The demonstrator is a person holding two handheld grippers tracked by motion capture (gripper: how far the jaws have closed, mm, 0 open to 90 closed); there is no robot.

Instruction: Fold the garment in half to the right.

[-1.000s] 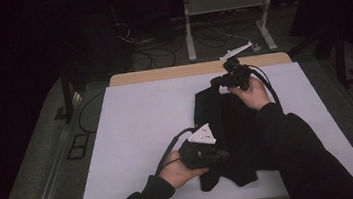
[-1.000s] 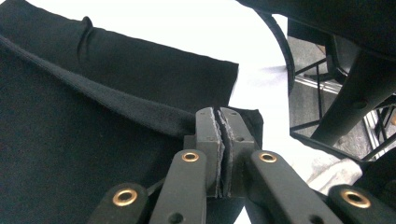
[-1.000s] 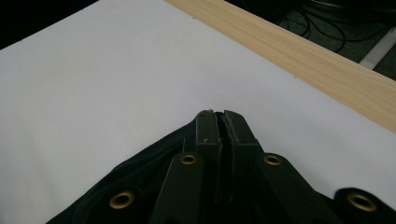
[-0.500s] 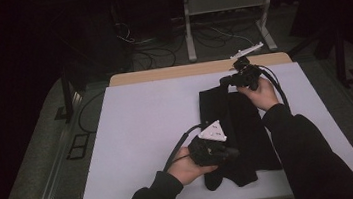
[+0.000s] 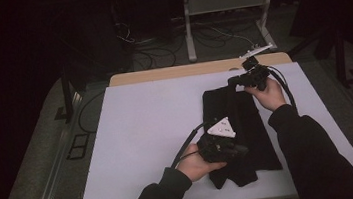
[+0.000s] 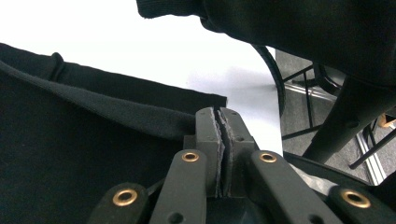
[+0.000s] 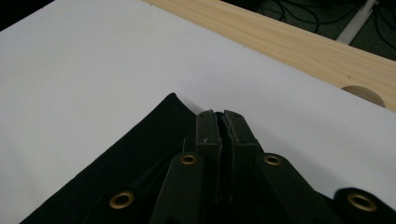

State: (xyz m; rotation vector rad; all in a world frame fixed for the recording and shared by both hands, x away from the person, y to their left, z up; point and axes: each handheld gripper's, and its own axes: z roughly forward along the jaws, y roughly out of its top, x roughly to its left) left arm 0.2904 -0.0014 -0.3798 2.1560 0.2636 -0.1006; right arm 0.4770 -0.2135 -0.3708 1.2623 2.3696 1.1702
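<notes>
A black cloth (image 5: pixel 247 121) lies lengthwise on the white table cover (image 5: pixel 142 123), right of its middle. My left gripper (image 5: pixel 243 150) is at the cloth's near end, its jaws pressed together over a folded edge of the fabric (image 6: pixel 70 154); its tips (image 6: pixel 219 112) sit at the hem. At the far end, my right gripper (image 5: pixel 232 80) is shut on the cloth's far corner (image 7: pixel 130 154), with its tips (image 7: pixel 217 114) just over the white cover. A dark sleeve hangs above the left gripper's jaws.
A strip of bare wooden tabletop (image 5: pixel 161 74) runs along the far edge of the cover. Beyond it the floor holds cables (image 5: pixel 207 30) and a metal stand (image 5: pixel 224 3). White cover stretches to the left of the cloth.
Both hands have shifted to the right, and the black cloth has moved right with them. Both grippers' jaws stay shut.
</notes>
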